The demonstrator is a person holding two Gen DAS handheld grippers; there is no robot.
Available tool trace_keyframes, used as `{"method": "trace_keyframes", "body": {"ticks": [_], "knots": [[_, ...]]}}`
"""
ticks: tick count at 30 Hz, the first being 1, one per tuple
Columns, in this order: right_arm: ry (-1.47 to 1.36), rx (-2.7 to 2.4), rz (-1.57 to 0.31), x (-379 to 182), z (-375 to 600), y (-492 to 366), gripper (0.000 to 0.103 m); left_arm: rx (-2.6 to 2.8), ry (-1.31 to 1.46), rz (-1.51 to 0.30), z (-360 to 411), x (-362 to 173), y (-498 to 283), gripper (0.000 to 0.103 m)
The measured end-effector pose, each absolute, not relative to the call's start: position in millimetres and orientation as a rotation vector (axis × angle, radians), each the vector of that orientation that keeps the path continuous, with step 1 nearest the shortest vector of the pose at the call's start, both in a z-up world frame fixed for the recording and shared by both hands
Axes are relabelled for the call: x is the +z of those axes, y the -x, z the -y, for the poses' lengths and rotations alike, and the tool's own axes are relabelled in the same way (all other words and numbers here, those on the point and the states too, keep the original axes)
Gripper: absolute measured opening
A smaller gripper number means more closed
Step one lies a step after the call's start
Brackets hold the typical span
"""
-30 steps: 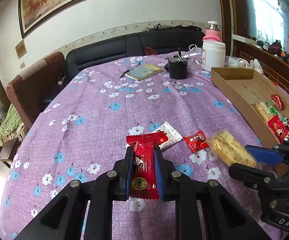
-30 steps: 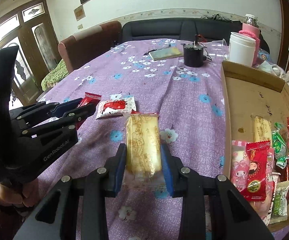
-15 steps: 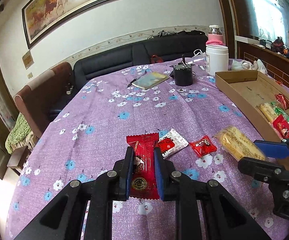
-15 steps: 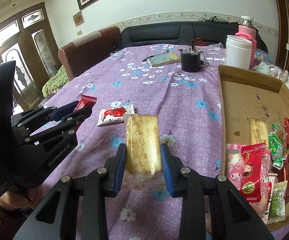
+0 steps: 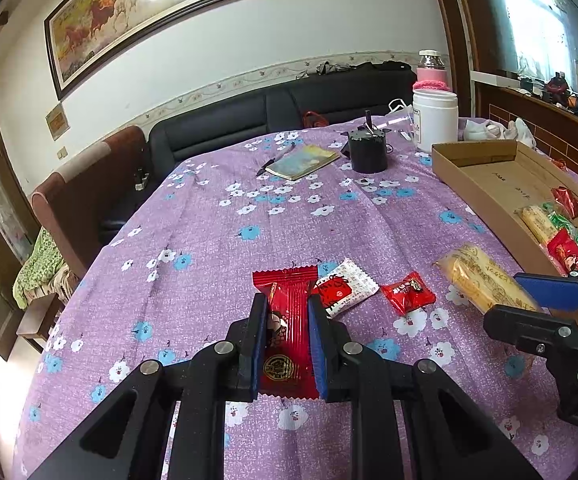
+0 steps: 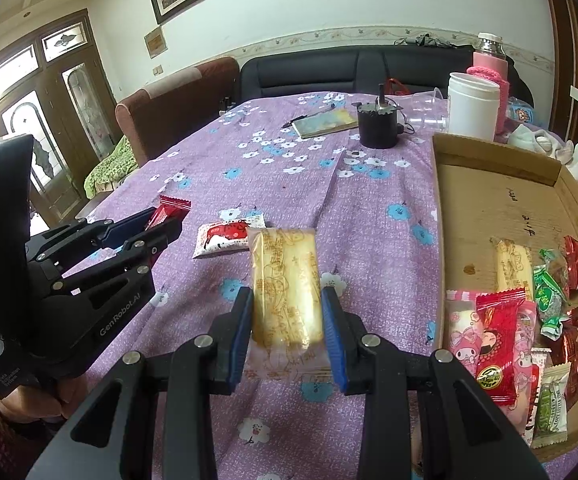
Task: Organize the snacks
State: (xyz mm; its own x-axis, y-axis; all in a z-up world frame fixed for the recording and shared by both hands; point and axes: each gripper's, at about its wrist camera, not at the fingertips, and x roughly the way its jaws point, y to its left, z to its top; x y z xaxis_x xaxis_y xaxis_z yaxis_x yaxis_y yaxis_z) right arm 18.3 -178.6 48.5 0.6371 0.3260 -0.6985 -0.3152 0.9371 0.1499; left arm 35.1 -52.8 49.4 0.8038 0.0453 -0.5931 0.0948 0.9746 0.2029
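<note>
The cardboard tray lies just right of the right claw – clenched lengthwise on the yellow biscuit pack – nearer than the left claw, clenched on a red snack packet.

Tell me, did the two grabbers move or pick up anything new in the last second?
Both rose, lifting their snacks off the table. The left gripper stays shut on the red snack packet; the right gripper stays shut on the yellow cake packet. The white packet and small red packet haven't moved.

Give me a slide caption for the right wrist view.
Right gripper holds yellow biscuit packet beside cardboard snack tray.
</note>
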Motion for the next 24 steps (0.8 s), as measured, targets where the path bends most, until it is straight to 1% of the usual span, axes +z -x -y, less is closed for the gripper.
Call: {"method": "trace_keyframes", "body": {"ticks": [24], "knots": [[-0.074,0.326,-0.771,58.5,200.4,-21.7,0.033,-0.027,-0.218,-0.631,50.6,50.5,-35.7,0.02]]}}
